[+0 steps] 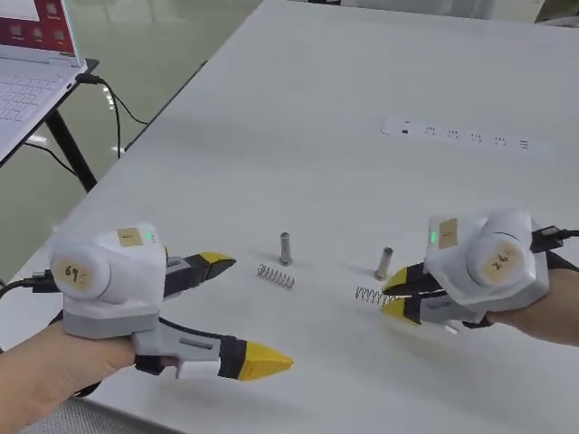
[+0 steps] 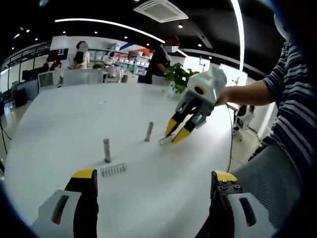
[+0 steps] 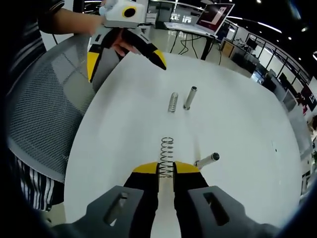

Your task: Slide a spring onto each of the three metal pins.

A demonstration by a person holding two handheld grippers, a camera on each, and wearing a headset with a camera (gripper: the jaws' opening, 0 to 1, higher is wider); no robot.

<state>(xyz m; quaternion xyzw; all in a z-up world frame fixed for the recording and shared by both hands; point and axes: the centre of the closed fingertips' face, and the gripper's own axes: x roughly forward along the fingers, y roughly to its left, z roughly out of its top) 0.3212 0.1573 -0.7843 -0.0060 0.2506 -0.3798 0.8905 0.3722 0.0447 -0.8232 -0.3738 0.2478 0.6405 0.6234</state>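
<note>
Springs and pins are laid out on a white counter (image 1: 298, 136), with a person working at its near edge. The right hand-held gripper (image 1: 391, 300) has its yellow-tipped jaws drawn narrow, pinching one end of a small coil spring (image 1: 369, 295). The spring pokes out ahead of the tips, low over the counter. Just beyond it a short metal pin (image 1: 384, 263) stands upright. A second pin (image 1: 286, 248) stands further to the person's left, and a loose spring (image 1: 276, 276) lies on its side just beside that pin's base, not touching it. The left hand-held gripper (image 1: 256, 313) hovers near that pair, jaws spread wide and holding nothing.

Both springs look light, thin-wired and squashy. A hard pinch would probably flatten the coils or flick them away, so a gentle hold near one end seems best, leaving the far end open to slip over a pin top. The pins look stiff and smooth. Whether they are fixed down cannot be told, so a sideways nudge might topple one.
</note>
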